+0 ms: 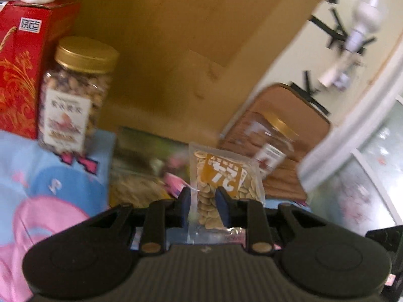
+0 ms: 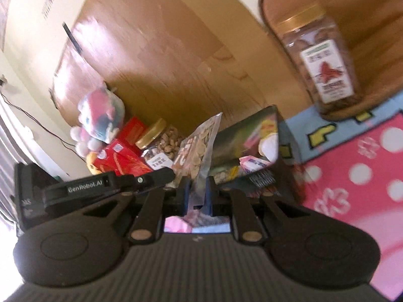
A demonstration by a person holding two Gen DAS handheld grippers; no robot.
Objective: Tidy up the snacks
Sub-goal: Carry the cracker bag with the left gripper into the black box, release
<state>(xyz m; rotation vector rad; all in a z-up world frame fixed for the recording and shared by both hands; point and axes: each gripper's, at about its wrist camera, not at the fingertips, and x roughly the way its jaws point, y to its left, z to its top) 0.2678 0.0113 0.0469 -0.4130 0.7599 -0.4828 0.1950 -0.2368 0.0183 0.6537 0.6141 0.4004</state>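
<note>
both claws — left claw (image 1: 203, 201), right claw (image 2: 196, 193) — pinch one seed packet (image 1: 221, 173).

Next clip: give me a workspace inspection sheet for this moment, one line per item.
Surface: cartoon-print cloth, blue and pink.
Job's things: seed packet; two gold-lidded nut jars; red box.
Clutter: plush toy; dark printed box.
Grippers: left tool and right tool both shut on the seed packet.
Cables: thin dark cord along the wall.
Surroundings: wooden headboard; brown cushion.
</note>
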